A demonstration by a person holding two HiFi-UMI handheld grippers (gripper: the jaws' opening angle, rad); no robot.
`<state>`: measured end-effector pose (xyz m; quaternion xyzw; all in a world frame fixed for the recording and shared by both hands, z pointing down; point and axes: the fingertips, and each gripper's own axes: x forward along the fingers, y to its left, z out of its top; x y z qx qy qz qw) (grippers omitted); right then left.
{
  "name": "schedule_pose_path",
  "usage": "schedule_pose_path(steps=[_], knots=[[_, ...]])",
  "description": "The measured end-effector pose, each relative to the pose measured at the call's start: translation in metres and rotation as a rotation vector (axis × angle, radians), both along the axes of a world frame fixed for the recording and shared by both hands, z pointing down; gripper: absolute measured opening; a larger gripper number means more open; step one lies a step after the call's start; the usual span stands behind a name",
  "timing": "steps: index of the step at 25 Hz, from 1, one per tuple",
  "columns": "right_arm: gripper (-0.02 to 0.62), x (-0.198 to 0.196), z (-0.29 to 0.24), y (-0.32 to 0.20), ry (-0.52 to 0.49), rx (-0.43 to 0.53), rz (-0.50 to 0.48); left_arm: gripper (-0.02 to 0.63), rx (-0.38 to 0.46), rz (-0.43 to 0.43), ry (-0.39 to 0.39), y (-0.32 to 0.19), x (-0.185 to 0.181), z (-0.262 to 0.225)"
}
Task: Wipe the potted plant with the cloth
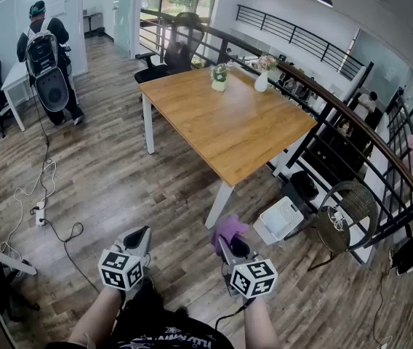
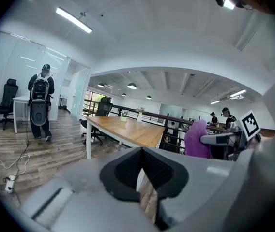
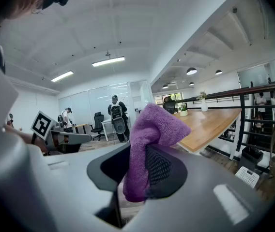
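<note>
Slippage threatens: right gripper's [image 3: 135,176] jaws pinch just a fold of cloth [image 3: 154,127] (left gripper's [image 2: 142,172] jaws closed, empty), potted plant [image 1: 219,77] far ahead of them.

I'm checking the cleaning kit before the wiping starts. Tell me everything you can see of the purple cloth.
The cloth is purple, soft and fuzzy like microfibre, bunched into a crumpled wad. The jaws of the right gripper are shut on it; most of it sticks out past their tips, one fold hanging between them. It is held above the wooden floor, short of the table. Nothing else touches it.
</note>
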<state>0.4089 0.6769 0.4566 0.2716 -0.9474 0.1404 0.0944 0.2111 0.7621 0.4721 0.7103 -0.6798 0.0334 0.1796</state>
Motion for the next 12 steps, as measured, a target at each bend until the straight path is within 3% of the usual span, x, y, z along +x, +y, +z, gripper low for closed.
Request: schedule_pose_path(steps=[12], knots=[[0.083,0.0004,0.0043,0.0050,0.017,0.001,-0.026,0.002,-0.026,-0.015,-0.003,0.0080,0.0050,0.0065]])
